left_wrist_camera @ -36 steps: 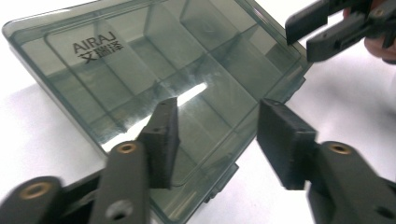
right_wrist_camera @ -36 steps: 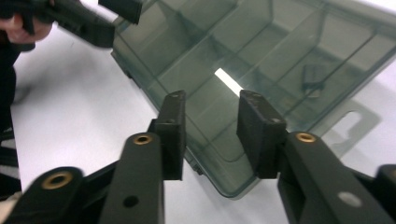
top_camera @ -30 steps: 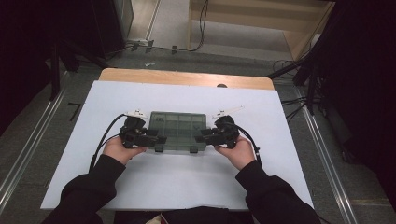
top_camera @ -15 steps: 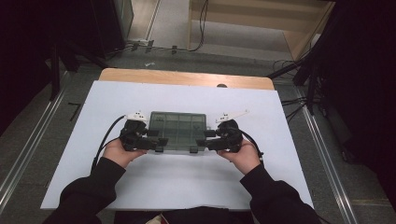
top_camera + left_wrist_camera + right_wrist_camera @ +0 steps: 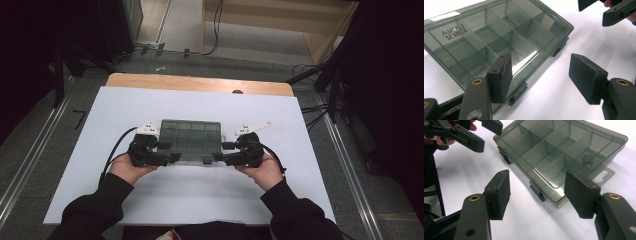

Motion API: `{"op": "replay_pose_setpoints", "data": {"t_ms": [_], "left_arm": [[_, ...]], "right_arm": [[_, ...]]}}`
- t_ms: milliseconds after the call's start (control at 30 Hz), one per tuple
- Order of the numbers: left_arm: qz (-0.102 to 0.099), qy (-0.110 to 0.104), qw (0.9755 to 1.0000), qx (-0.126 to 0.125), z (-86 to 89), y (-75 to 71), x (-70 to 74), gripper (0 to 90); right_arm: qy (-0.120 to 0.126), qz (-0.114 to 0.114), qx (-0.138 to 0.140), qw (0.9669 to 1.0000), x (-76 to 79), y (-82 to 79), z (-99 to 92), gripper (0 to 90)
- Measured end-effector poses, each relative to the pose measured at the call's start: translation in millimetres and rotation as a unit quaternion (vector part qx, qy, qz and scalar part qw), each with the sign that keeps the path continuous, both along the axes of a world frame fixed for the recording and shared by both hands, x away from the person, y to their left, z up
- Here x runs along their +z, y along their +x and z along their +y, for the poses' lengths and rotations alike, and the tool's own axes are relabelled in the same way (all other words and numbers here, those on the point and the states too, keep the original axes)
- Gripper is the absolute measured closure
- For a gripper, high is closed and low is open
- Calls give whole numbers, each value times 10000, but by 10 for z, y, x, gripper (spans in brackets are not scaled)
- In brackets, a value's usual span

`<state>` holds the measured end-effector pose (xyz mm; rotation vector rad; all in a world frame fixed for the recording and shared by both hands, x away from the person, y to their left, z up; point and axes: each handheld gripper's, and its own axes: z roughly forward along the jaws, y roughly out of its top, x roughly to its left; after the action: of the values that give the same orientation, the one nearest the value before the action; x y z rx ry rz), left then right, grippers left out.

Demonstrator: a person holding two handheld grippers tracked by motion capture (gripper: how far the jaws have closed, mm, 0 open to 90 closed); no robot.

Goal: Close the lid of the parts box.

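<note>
1. white sheet (image 5: 200, 200) covers the table top nearest the person, with a strip of bare wooden table edge (image 5: 200, 82) showing along the far side.
2. dark sleeves come in from the bottom of the high view; each forearm angles inward, and the hands sit level with each other just above the sheet.
3. left gripper (image 5: 172, 152) is held at the left end of the smoky translucent compartment box (image 5: 190, 137). in the left gripper view its jaws stand apart: one pad hangs over the lid's near corner, the other over bare sheet, and neither presses the box.
4. right gripper (image 5: 218, 151) is at the box's right end. its jaws have just been opening; in the right gripper view the front edge of the box with its latches (image 5: 537, 190) lies between the wide-spread pads, which do not touch it. released, then, on both sides.
5. the box lies flat and shut in the middle of the sheet, between the two grippers, dividers showing through the lid.
6. against the earlier pictures, the box lies in the same spot, the left hand is much where it was, and the right hand has drawn slightly outward, its jaws wider.
7. beyond the table lie grey floor (image 5: 240, 45), trailing cables (image 5: 215, 30), a metal rail (image 5: 30, 160) on the left and another on the right, and dark surroundings.
</note>
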<state>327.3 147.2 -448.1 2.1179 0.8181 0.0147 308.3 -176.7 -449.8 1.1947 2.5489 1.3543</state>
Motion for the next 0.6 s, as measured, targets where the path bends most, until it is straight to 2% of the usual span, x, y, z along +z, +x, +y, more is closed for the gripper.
{"op": "replay_pose_setpoints", "data": {"t_ms": [600], "left_arm": [[-85,29,9999,-78,45,-179,-52,333]], "right_arm": [[62,26,-73,10000,-30,-155,-78,338]]}}
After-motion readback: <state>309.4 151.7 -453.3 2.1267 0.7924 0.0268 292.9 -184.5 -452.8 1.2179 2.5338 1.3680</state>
